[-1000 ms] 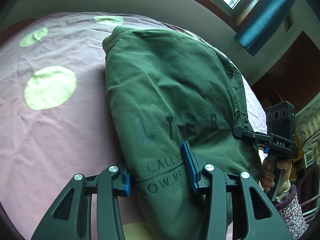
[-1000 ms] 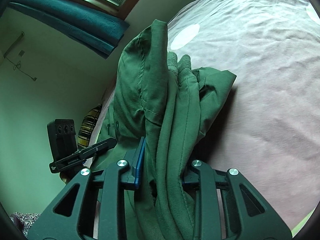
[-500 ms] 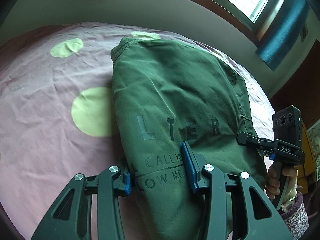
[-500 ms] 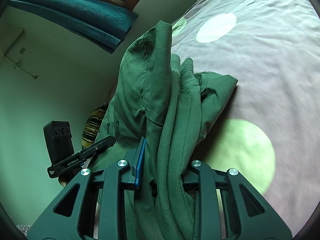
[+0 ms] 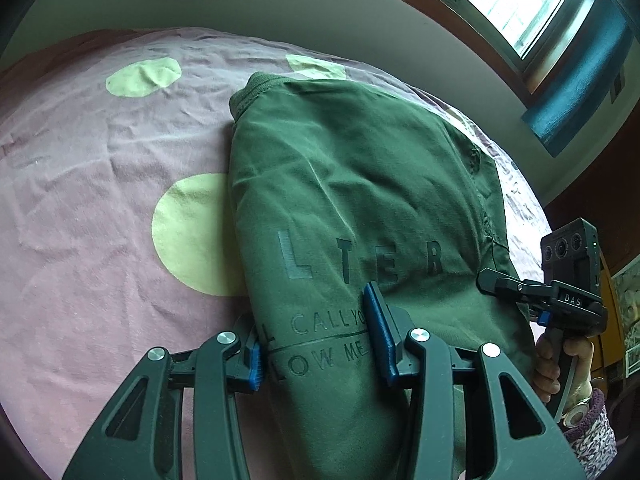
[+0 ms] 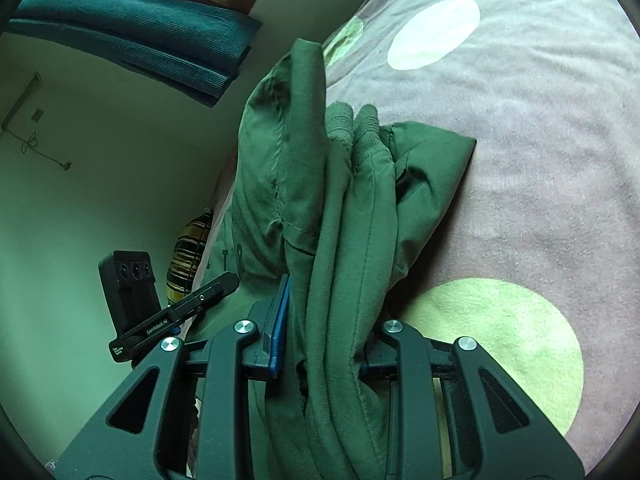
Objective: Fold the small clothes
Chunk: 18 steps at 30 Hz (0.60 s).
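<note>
Bunching between each gripper [image 5: 320, 344]: soft green garment [image 5: 360, 184].

bare bedsheet [image 5: 80, 208] left, wall [image 5: 280, 12] beyond

The green garment [image 5: 360, 208] bears dark print: large letters "L T E R" just beyond the left gripper's fingertips [image 5: 374, 304], and between the fingers "CALL YO" over a line, then "OW ME" beneath. The right gripper's body [image 5: 572, 300] reads "DAS"; the left gripper's arm [image 6: 176, 316], left of the right fingers, reads "GenRobot.AI".
</note>
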{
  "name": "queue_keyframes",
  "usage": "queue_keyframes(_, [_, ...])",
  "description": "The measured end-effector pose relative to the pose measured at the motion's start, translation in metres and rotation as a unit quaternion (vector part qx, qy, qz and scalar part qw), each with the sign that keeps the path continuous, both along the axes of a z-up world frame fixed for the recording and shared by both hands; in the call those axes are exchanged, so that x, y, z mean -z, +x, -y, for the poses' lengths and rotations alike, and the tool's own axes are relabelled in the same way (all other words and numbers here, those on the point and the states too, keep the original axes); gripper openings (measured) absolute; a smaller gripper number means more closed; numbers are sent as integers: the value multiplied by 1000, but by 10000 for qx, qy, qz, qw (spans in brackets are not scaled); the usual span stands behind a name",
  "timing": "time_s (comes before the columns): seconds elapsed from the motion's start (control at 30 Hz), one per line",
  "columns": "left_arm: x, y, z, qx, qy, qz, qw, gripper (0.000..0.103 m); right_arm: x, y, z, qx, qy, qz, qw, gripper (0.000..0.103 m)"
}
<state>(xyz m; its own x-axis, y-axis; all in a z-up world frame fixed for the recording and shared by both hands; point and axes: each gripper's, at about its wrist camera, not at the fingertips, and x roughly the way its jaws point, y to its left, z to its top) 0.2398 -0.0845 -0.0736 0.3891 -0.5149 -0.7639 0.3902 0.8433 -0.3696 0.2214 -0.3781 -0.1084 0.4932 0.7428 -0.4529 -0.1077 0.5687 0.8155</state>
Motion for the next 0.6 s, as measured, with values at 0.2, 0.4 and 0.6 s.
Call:
queue_keyframes(0.2, [1, -2, -2, 2, -64, 11, 10000, 45, 2, 2, 0, 7, 71, -25, 10000, 29])
queue_keyframes(0.4, [-5, -14, -14, 24, -179, 127, 9998, 63, -4, -9, 8, 92, 72, -186, 9998, 63])
queue_keyframes(0.6, [-10, -52, -44, 91, -591, 48, 9982, 82, -21, -61, 22, 345, -155, -111, 9992, 77])
